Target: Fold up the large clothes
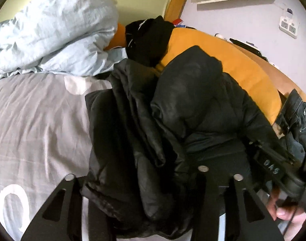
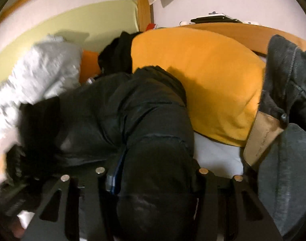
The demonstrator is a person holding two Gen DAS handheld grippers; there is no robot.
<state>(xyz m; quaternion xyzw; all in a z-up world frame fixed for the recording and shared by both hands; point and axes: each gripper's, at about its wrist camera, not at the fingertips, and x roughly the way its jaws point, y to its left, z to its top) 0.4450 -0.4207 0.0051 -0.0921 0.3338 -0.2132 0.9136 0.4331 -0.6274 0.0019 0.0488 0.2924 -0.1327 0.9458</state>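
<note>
A: Start at the left. What's there?

B: A crumpled pale blue duvet (image 1: 52, 30) up on the grey sheet (image 1: 32, 120). Right of it, mid-bed, lies the black puffer jacket (image 1: 153, 120), bunched, with an orange pillow (image 1: 223, 60) behind and dark jeans (image 1: 293, 120) at the far right.

A: And the left gripper (image 1: 136, 173)?

B: Jaws spread wide, holding nothing, poised just over the jacket's near edge.

A: The right gripper (image 2: 150, 172)?

B: Also spread, but a thick roll of the jacket sits between its fingers. I can't tell whether they press it.

A: So how should this fold go?

B: I'd judge the jacket needs flattening first. Pinch through the whole puffy layer, not just the slippery shell, lift both sides evenly, and keep it off the pillow.
</note>
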